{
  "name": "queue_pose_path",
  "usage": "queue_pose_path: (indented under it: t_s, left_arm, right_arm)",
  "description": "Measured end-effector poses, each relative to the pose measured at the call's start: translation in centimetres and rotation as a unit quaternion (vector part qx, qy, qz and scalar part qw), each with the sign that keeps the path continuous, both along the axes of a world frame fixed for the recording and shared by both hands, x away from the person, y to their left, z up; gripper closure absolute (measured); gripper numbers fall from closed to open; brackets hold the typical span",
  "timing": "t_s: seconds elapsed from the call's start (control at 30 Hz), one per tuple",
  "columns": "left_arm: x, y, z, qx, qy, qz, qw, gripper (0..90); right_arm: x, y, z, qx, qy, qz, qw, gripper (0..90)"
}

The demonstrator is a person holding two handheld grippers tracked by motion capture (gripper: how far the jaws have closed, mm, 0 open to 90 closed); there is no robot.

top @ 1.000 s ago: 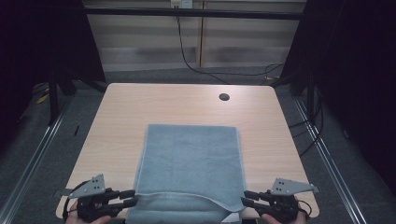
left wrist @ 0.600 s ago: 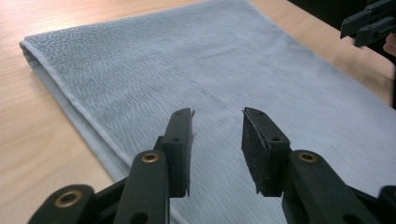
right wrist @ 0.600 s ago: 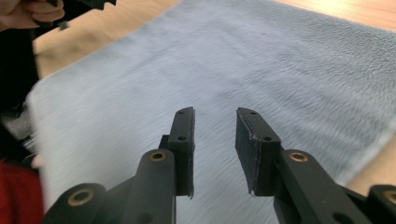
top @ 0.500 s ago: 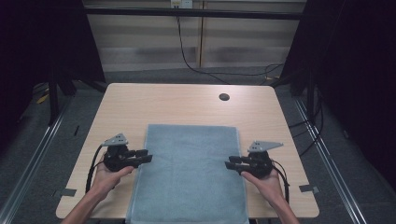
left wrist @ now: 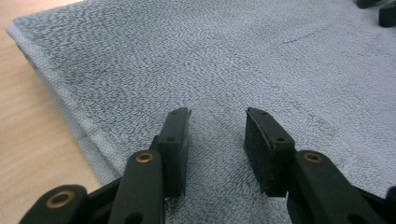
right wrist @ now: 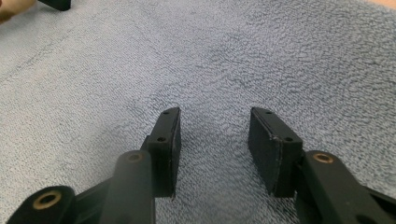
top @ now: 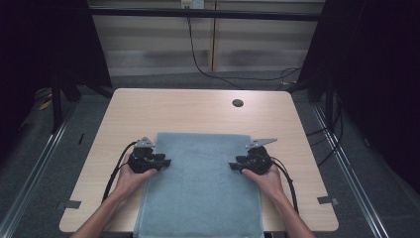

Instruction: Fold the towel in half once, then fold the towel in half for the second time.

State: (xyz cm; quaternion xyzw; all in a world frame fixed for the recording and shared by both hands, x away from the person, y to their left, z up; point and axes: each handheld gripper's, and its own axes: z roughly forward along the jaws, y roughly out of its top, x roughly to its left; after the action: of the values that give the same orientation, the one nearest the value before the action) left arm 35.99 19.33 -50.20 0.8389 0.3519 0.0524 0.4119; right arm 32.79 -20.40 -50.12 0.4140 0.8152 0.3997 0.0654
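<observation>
Towel point(top: 200, 183), grey terry folded double, lies at the near edge of the tabletop point(top: 198, 109); I judge it soft, limp and light, best pinched at a side hem. Left gripper point(top: 162, 162) and right gripper point(top: 236, 165) point inward over opposite sides, jaws just opening, parted, nothing between them.

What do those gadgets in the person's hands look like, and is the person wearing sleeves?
Each hand holds a black tool: the left tool and the right tool each end in two flat, rectangular black jaws with brass-coloured pivot rivets. A grey three-cornered plate tops each, and a black cable trails back along each forearm. No sleeves show; the forearms are bare.
</observation>
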Motion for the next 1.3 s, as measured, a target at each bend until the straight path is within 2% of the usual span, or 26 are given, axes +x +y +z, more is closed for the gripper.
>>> queue_pose_path:
  t_s: [0.07, 0.13, 0.2, 0.3, 0.37, 0.47, 0.53, 0.63, 0.7, 0.8, 0.83, 0.93, 1.0, 1.07, 1.1, 1.2, 1.3]
  left_arm:
    - [-0.5, 0.2, -0.2, -0.004, -0.008, -0.004, 0.9999, 60.4]
    - [-1.0, 0.4, -0.2, -0.002, -0.010, -0.012, 0.9999, 60.3]
    - [-1.6, 0.7, 0.0, 0.000, 0.000, -0.021, 0.9998, 60.4]
    - [-2.5, 1.3, -0.2, -0.010, 0.002, -0.031, 0.9995, 61.4]
    - [-3.0, 1.7, -0.1, -0.015, 0.009, -0.034, 0.9993, 62.6]
    - [-3.9, 1.8, -0.1, -0.012, 0.006, -0.036, 0.9993, 62.9]
    - [-4.4, 1.8, -0.1, -0.009, 0.007, -0.040, 0.9991, 62.9]
    - [-5.0, 2.0, -0.1, -0.024, 0.022, -0.047, 0.9984, 61.9]
    - [-5.6, 2.0, -0.1, -0.024, 0.021, -0.053, 0.9981, 61.9]
    - [-7.0, 1.5, 0.2, -0.014, 0.024, -0.047, 0.9985, 59.7]
    - [-7.5, 1.4, 0.2, -0.008, 0.019, -0.050, 0.9985, 57.6]
    - [-8.6, 1.3, 0.6, 0.002, 0.023, -0.061, 0.9978, 56.4]
    - [-8.7, 1.4, 0.8, -0.008, 0.023, -0.065, 0.9976, 57.0]
    - [-8.3, 1.4, 1.1, -0.018, 0.024, -0.066, 0.9974, 58.0]
    - [-7.9, 1.3, 1.1, -0.020, 0.019, -0.062, 0.9977, 58.0]
    - [-6.3, 1.0, 1.3, -0.004, 0.000, -0.049, 0.9988, 59.6]
    - [-4.5, 1.2, 0.8, -0.002, 0.012, -0.026, 0.9996, 61.8]
  right_arm:
    - [-0.3, 0.1, 0.0, -0.008, -0.002, 0.003, 1.0000, 54.5]
    - [-0.5, 0.2, -0.1, -0.006, -0.003, 0.003, 1.0000, 54.5]
    - [-1.0, 0.2, -0.1, -0.002, -0.004, 0.002, 1.0000, 54.5]
    - [-1.8, 0.4, 0.0, -0.011, -0.003, 0.018, 0.9998, 54.5]
    - [-2.3, 0.4, 0.0, -0.005, -0.001, 0.022, 0.9998, 54.5]
    - [-3.4, 0.6, -0.1, -0.005, -0.009, 0.024, 0.9997, 54.7]
    - [-4.0, 0.6, 0.0, -0.010, -0.005, 0.028, 0.9996, 54.8]
    - [-5.0, 0.6, 0.2, -0.016, 0.000, 0.033, 0.9993, 56.1]
    - [-5.7, 0.4, 0.2, -0.013, -0.001, 0.036, 0.9993, 58.6]
    - [-6.4, 0.1, 0.3, -0.010, 0.009, 0.040, 0.9991, 59.6]
    - [-6.8, 0.1, 0.3, -0.010, 0.009, 0.043, 0.9990, 59.5]
    - [-8.1, 0.4, 0.5, -0.026, 0.001, 0.052, 0.9983, 59.3]
    - [-8.7, 0.3, 0.6, -0.023, 0.009, 0.054, 0.9982, 58.2]
    - [-8.7, 0.0, 0.9, -0.010, 0.012, 0.051, 0.9986, 55.7]
    - [-8.4, -0.3, 1.1, 0.002, 0.007, 0.051, 0.9987, 55.5]
    - [-7.0, -1.1, 2.2, 0.013, -0.011, 0.039, 0.9991, 55.2]
    - [-5.1, -2.0, 3.0, 0.010, -0.027, 0.024, 0.9993, 57.1]
